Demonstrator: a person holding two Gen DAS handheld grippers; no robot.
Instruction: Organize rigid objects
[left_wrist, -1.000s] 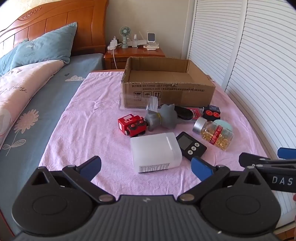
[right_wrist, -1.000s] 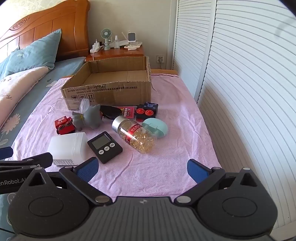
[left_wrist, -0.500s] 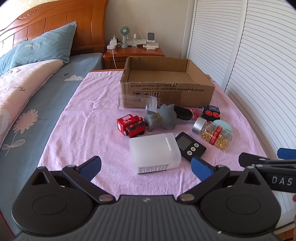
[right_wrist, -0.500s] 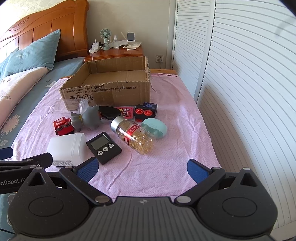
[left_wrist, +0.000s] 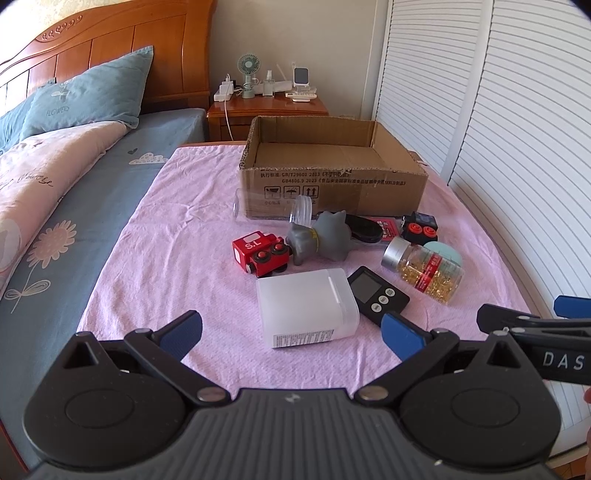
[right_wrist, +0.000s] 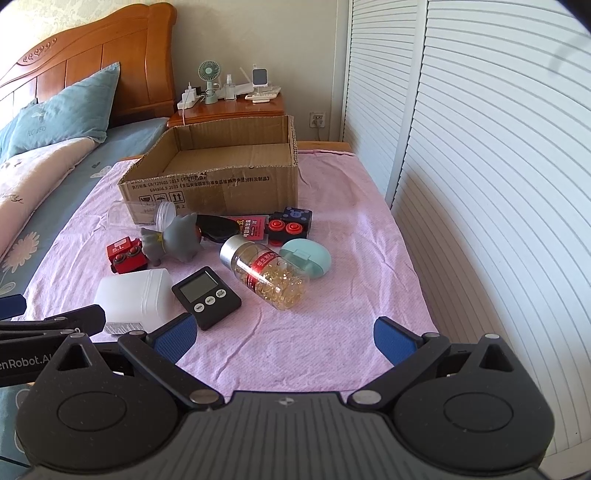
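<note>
Both views are creeping slightly nearer the clutter; left claw and right claw are gaping wide, holding nothing (cardboard box waiting empty), white container lying nearest.

Ahead of your tongs and to their left stands a carved wooden headboard against a plain cream wall, with a blue pillow propped before it and a blue sheet with flower and cloud prints spread below. Straight ahead, past the pink cloth under your tongs, a wooden nightstand carries a small green fan and a white power strip. To the right of your tongs white louvred doors run the room's length in bright daylight, with a wall socket beside them.
</note>
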